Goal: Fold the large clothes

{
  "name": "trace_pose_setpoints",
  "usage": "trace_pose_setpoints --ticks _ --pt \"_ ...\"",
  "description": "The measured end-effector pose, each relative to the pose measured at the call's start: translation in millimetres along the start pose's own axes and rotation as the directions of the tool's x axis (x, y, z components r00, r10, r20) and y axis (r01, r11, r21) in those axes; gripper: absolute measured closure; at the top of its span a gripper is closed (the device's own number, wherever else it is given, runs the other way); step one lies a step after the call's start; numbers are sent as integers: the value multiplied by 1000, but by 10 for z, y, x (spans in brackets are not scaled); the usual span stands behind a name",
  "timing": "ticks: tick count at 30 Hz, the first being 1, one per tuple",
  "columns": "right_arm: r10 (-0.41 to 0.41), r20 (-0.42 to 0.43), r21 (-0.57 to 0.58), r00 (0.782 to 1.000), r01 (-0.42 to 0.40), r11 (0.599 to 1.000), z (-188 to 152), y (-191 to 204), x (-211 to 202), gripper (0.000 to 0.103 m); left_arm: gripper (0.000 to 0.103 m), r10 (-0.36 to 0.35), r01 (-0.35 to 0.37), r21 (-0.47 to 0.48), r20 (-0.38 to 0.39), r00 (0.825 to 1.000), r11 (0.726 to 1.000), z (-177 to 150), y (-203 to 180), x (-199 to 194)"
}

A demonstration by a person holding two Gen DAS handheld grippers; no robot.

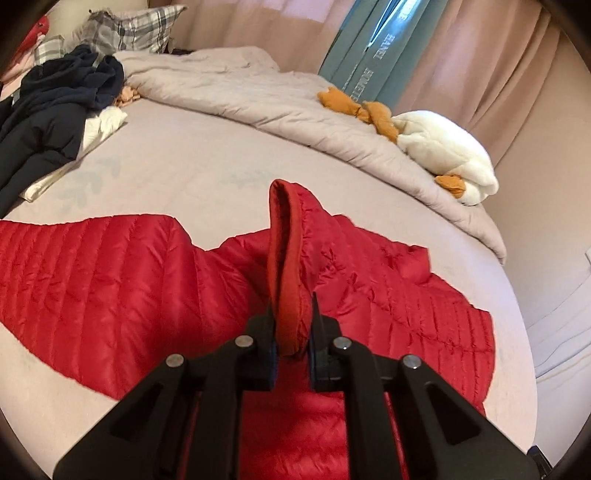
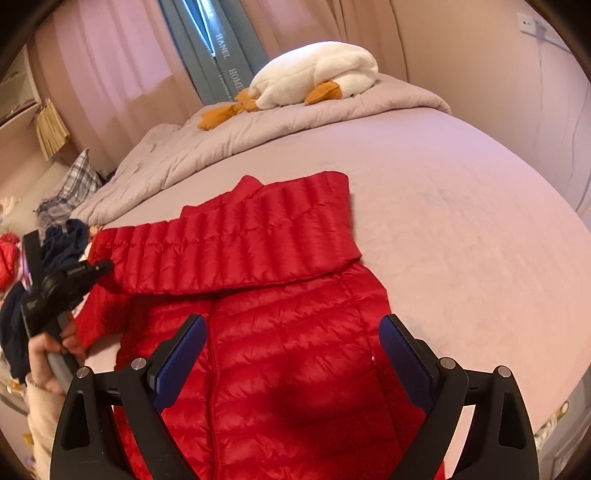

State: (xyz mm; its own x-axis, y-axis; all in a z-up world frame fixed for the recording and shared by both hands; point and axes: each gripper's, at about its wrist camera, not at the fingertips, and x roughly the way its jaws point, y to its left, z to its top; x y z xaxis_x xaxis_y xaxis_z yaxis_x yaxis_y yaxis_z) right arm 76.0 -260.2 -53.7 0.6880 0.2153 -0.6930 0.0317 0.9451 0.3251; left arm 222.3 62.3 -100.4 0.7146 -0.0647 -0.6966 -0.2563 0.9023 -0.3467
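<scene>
A red quilted down jacket lies spread on the bed; it also shows in the right wrist view with one sleeve folded across its body. My left gripper is shut on a raised fold of the jacket's edge, showing the darker red lining, and lifts it above the rest. My right gripper is open and empty, hovering over the jacket's body. The left gripper also shows in the right wrist view at the jacket's left edge, held by a hand.
The pinkish bed sheet surrounds the jacket. A grey duvet is bunched at the far side with a white and orange plush goose. Dark clothes and plaid pillows lie at the far left. Curtains hang behind.
</scene>
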Motion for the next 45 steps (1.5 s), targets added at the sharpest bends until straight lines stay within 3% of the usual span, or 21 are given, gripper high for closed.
trace_pose_setpoints --ticks 10,21,26,34,38,41,45 --pt "-19 -8 0 1000 19 1000 -3 -17 51 9 92 85 -85 8 -114 990 996 -174 180 467" --pt "-18 -15 -2 1000 18 1000 -13 -23 73 9 84 124 -123 13 -152 981 992 -244 246 573" --pt "-16 -7 -20 1000 16 1000 -21 35 29 9 61 107 -105 16 -153 982 994 -243 236 376" --pt "7 31 -53 1000 -5 999 -2 224 -129 9 18 92 -92 -5 -25 995 996 -125 227 -442" --pt "31 51 -87 998 -26 996 22 366 -221 9 14 28 -28 -3 13 1000 1000 -156 169 -844" --pt "54 67 -109 996 -46 993 41 479 -291 9 2 26 -26 -2 41 999 1000 -193 131 -1106" --pt "80 93 -155 993 -65 986 62 644 -393 9 0 1 0 -15 102 995 1000 -256 121 -1489"
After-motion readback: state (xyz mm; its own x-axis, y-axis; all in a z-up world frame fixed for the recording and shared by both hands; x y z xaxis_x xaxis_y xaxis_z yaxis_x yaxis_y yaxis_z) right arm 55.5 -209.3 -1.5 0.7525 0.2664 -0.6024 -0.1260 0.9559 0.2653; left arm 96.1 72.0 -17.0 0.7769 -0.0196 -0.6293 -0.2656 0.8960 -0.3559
